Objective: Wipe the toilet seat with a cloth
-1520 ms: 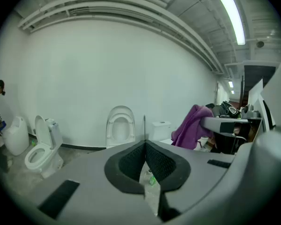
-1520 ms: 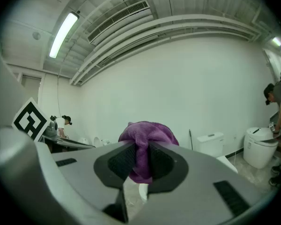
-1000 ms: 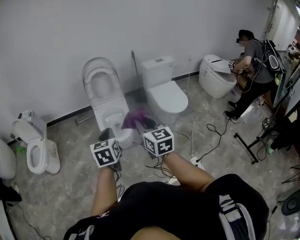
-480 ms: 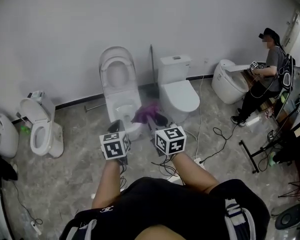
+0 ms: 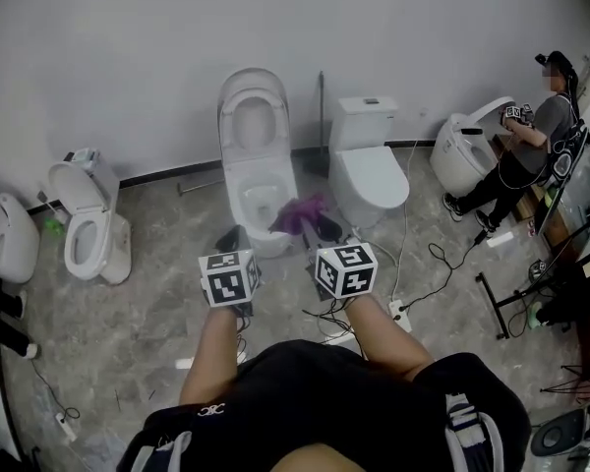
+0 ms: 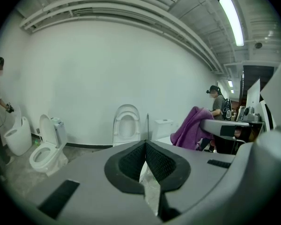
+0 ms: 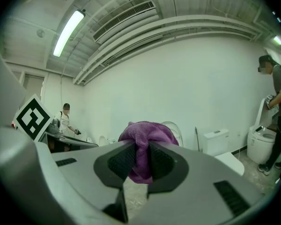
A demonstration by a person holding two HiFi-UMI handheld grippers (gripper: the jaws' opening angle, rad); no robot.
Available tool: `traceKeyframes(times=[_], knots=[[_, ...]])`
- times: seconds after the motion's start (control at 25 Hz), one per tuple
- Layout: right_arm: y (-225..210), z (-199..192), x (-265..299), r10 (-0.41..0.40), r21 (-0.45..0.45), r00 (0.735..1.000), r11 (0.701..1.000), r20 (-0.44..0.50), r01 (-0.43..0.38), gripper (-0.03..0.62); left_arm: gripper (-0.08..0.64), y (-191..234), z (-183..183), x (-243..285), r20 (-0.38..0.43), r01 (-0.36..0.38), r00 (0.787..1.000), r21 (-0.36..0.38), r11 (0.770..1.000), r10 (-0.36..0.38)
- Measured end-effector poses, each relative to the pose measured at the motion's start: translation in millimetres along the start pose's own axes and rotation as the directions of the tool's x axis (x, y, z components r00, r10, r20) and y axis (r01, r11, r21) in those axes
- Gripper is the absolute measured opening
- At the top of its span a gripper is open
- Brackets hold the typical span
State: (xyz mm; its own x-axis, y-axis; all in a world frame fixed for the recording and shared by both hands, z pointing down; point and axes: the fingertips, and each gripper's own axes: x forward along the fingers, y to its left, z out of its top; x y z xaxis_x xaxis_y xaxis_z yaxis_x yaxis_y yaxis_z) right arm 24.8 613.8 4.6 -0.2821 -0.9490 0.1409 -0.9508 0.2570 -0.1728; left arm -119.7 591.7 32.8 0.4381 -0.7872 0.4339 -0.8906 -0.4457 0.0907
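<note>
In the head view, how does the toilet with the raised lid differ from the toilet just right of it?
The open toilet has its lid up and its bowl uncovered; the closed toilet has its lid down. The closed toilet shows a boxy tank at the wall; on the open toilet only the raised lid shows there. Both are white and stand against the same wall.

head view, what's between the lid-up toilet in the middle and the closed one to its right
A thin dark upright pole, clearest in the head view.
</note>
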Motion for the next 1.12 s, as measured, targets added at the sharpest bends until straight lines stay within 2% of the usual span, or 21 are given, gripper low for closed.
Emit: traceKeyframes(times=[0.24,0.52,0.84,1.12], knots=[[14.6,-20.8,13.5,-0.02,0.006,0.999,1.0,-0.037,0.021,0.066,0.006,36.7,-15.7,0.0,-0.024,-0.008,1.0,-0.033,0.999,0.007],[5.5,-19.8,40.6,-0.021,0.003,0.999,1.0,-0.038,0.021,0.066,0.006,49.1,-15.1,21.2,-0.038,-0.009,0.999,-0.027,1.0,0.008],[-39.6,0.5,102.9,-0.005,-0.005,1.0,1.0,-0.007,0.005,0.066,0.005,59.2,18.6,85.1,-0.027,-0.035,0.999,0.002,0.999,0.035],[-100.5,15.5,153.5,-0.003,0.015,1.0,1.0,-0.011,0.004,0.066,0.006,50.1,50.5,148.6,-0.034,-0.052,0.998,0.016,0.999,0.053]])
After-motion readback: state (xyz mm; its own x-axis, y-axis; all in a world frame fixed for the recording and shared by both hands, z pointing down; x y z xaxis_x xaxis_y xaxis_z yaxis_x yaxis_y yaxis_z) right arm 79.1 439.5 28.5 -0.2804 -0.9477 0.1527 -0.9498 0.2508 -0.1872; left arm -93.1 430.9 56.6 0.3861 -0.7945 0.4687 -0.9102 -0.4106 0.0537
